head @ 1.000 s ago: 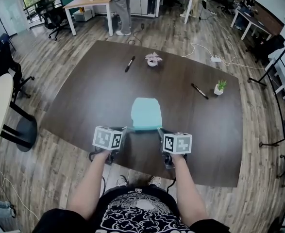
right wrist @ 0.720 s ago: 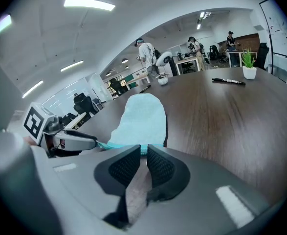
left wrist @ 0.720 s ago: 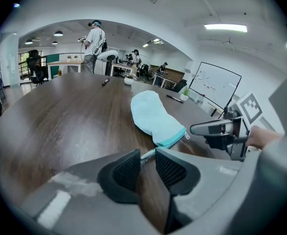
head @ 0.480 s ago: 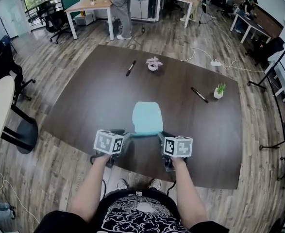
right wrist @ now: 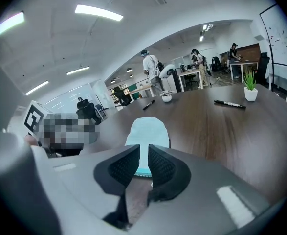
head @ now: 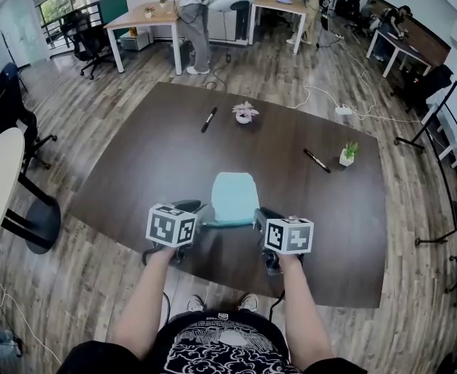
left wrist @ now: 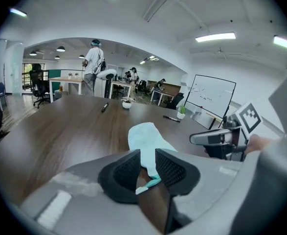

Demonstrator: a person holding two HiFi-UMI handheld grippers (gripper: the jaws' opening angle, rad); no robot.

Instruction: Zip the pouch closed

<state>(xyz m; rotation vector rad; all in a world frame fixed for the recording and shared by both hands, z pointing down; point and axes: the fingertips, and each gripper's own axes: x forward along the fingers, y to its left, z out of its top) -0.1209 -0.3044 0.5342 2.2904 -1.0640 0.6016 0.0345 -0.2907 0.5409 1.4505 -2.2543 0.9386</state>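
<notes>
**Position.** The pouch point(head: 234, 197) lies flat on the desk point(head: 135, 162), close to your edge and between your two grippers. Your left gripper point(head: 197, 209) is just beside its near left corner. Your right gripper point(head: 261, 213) is just beside its near right corner.

**Left gripper view.** The fingers point(left wrist: 126, 173) stand apart with a narrow gap and have just been opening. The pouch's near corner and a teal zip strip point(left wrist: 148, 183) show in that gap. The pads do not press on either.

**Right gripper view.** The fingers point(right wrist: 121, 168) are parted by a narrow slot and have also just been opening. The pouch's near edge shows through the slot and is not gripped.

**Orientation.** The pouch's long axis runs straight away from you across the desk. Its straight end faces you and its rounded end points to the far side.

**Pose.** Your forearms reach forward side by side. Your left hand point(head: 163, 249) and right hand point(head: 279, 260) hold the grippers from behind, with the marker cubes uppermost. Both grippers tilt down toward the desk and converge slightly on the pouch.
</notes>
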